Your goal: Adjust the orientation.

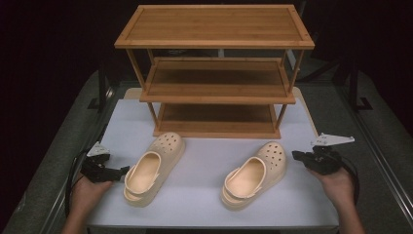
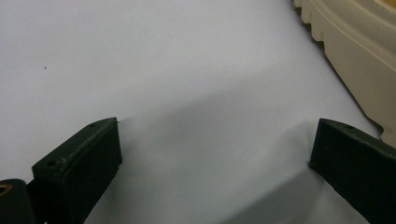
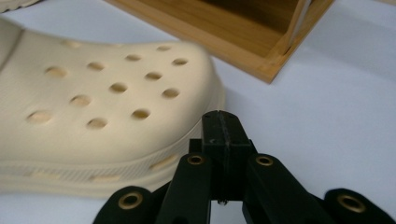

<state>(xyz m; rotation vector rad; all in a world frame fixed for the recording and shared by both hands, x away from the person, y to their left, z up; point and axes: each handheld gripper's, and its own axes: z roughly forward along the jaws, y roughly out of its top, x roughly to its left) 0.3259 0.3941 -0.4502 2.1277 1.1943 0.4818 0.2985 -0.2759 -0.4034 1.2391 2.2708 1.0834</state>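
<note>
Two unbranded cream clogs (image 1: 155, 168) (image 1: 255, 174) before bamboo rack (image 1: 214, 68); left hand-held gripper (image 2: 212, 144) spread wide, right hand-held gripper (image 3: 222, 128) clenched empty.

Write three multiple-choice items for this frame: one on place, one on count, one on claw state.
1. Where do the two cream perforated foam clogs (left clog, right clog) sit?
A. On the rack's top shelf
B. On the white table in front of the rack
C. On the grey floor

2. How many shelves has the three-tier bamboo shoe rack?
A. Two
B. Three
C. Four

3. How do the claws stand?
A. Left claw open, right claw shut
B. Both open
C. Left shut, right open

Key: 1 B, both lie on the white table before the rack; 2 B, the high view shows three boards; 3 A, the left jaws stand wide apart, the right jaws are pressed together.
</note>
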